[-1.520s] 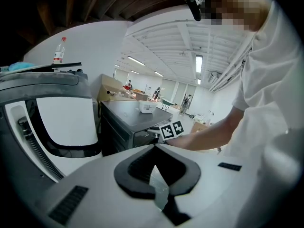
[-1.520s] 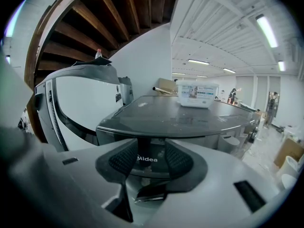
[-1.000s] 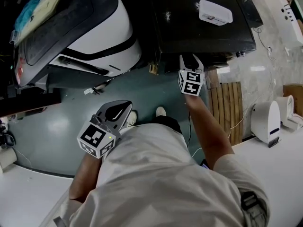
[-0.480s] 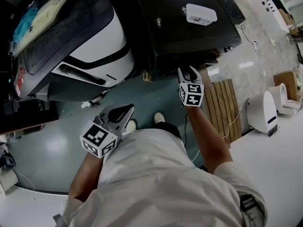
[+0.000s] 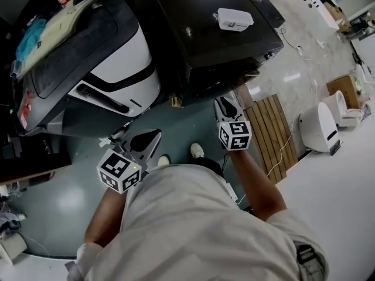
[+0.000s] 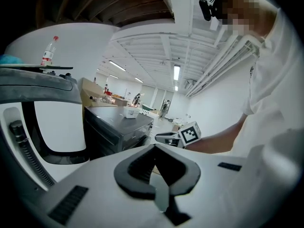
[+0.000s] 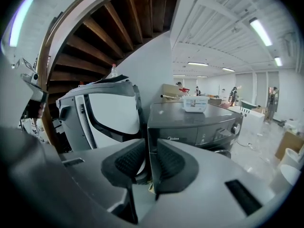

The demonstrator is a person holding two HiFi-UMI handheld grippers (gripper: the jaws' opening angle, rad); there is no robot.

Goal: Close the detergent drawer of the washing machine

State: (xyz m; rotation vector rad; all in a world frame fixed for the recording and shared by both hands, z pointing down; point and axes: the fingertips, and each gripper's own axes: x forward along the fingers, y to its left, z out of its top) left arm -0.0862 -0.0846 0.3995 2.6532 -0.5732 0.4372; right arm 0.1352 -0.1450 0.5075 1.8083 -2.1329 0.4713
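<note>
Two grippers empty, off washer (image 5: pixel 199 40): my left gripper (image 5: pixel 153 135) pinched together, right gripper (image 5: pixel 226 102) closing on nothing; drawer (image 7: pixel 180 132) looks flush.

Washing machine (image 5: pixel 217 34), wooden pallet (image 5: pixel 269 127) on floor (image 5: pixel 64 198)

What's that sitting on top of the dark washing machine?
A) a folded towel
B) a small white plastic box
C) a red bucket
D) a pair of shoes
B: a small white plastic box rests on the flat top of the dark washing machine, plain in both the head view and the right gripper view.
</note>
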